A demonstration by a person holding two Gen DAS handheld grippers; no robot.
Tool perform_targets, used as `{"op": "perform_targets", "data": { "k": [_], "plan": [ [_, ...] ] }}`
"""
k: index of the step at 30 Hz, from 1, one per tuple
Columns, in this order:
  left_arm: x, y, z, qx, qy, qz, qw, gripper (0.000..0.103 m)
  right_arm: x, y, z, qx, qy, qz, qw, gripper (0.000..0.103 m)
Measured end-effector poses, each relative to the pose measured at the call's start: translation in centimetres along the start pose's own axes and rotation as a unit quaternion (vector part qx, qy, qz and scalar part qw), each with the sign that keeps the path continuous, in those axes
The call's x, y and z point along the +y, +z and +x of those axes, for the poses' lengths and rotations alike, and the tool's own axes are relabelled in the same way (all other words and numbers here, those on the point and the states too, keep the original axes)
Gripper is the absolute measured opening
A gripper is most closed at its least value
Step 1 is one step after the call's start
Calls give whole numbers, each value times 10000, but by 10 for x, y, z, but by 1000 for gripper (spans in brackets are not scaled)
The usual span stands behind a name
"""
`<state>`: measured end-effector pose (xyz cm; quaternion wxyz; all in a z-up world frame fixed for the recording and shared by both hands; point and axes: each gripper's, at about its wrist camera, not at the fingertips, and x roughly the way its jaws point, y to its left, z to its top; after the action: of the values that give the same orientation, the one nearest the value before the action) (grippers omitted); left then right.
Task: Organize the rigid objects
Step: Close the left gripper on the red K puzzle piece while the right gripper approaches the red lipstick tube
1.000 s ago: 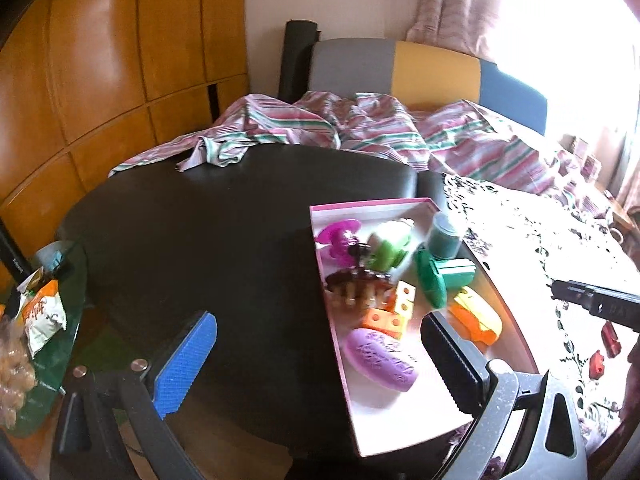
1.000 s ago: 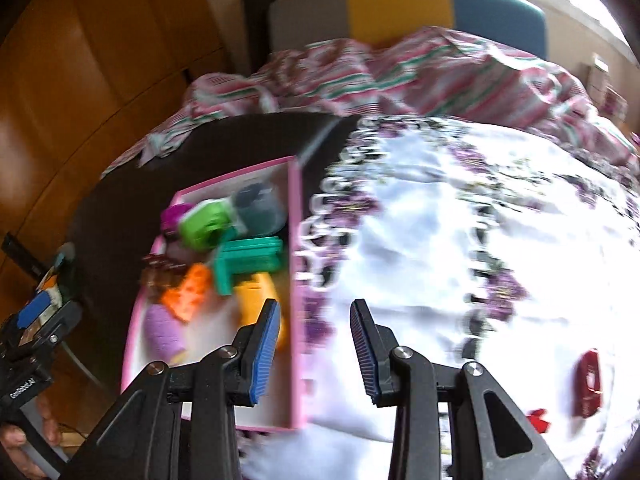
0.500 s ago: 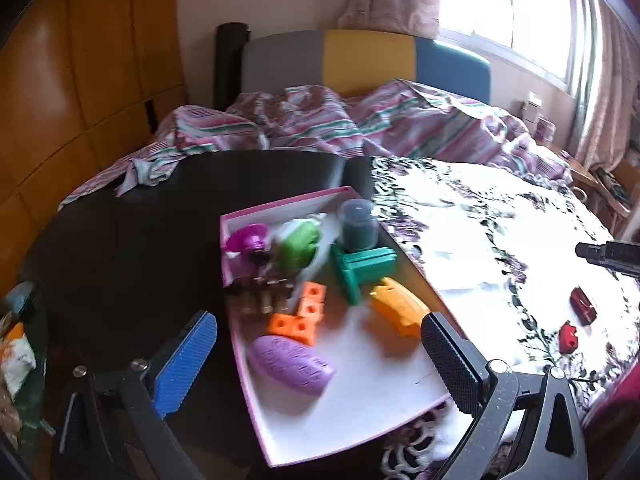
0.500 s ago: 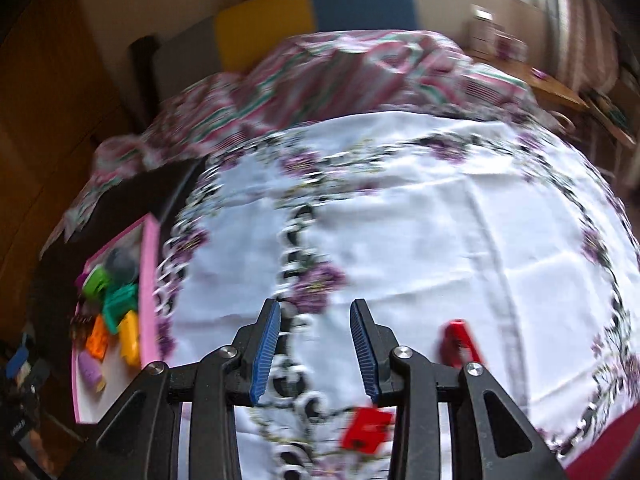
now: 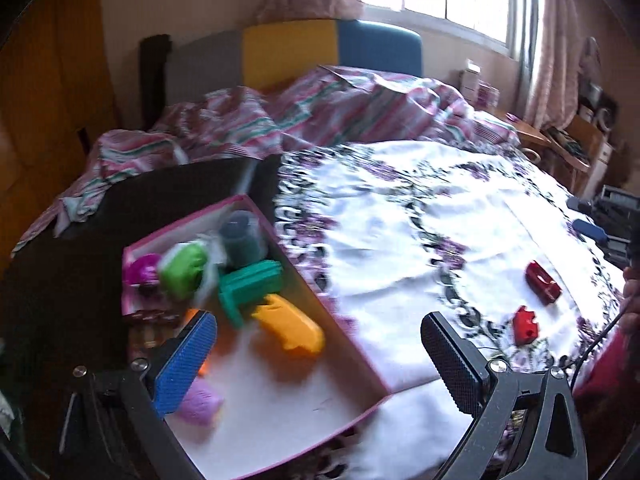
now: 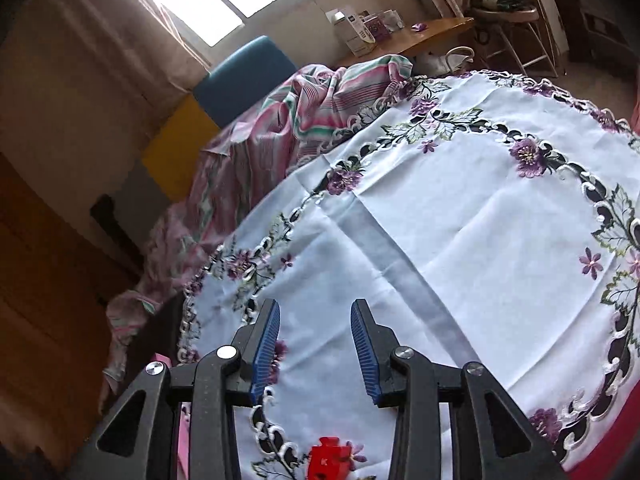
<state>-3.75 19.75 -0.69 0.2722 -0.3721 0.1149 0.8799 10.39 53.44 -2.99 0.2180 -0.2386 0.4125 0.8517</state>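
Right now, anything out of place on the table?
Yes. Two small red pieces, one darker and one brighter, lie loose on the white embroidered tablecloth, apart from the pink-rimmed box that holds the other toys. Nothing looks spilled or broken. Both claws are empty.

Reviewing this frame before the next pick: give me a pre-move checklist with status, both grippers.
1. Right gripper empty: ok, jaws part open with only cloth showing between them.
2. Left gripper empty: ok, jaws wide with nothing held.
3. Loose pieces located: ok, small red piece and dark red piece lie apart on the white tablecloth, outside the pink box.
4. Right gripper lined up on a piece: not ok, the small red piece sits at the bottom edge of the right wrist view, below the jaws, not between them.
5. Free room in the pink box: ok, its near white floor is bare.
6. Sharp view: not ok, left wrist view is blurred.
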Motion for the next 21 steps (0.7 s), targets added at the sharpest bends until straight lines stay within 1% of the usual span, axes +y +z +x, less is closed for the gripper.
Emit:
{"op": "perform_targets", "data": {
  "k": [4,8,9,11,13,14,16,17,21],
  "plan": [
    [-29,5,13,103,-341,296,9989,102,0,0,-6,-128,155,17,9998,38],
    [-63,5,28,307,-865,658,9936,101,-5,0,-11,-187,313,175,9992,39],
    [-73,5,32,359,-997,774,9914,100,-7,0,-11,-189,344,221,9990,39],
    [-93,3,39,443,-1218,1010,9864,93,-10,1,-11,-197,424,317,9984,39],
    [-115,1,46,569,-1464,1249,9797,88,-13,1,-11,-189,487,396,9978,39],
    [-122,-1,48,612,-1557,1313,9771,83,-13,1,-11,-179,510,417,9977,39],
    [-139,-2,55,779,-1772,1450,9703,76,-14,1,-10,-160,532,442,9975,40],
    [-149,-3,59,849,-1874,1519,9668,75,-14,1,-10,-155,539,444,9974,40],
    [-174,-5,74,1082,-2019,1690,9586,70,-14,1,-8,-122,528,428,9976,40]
  ]
}}
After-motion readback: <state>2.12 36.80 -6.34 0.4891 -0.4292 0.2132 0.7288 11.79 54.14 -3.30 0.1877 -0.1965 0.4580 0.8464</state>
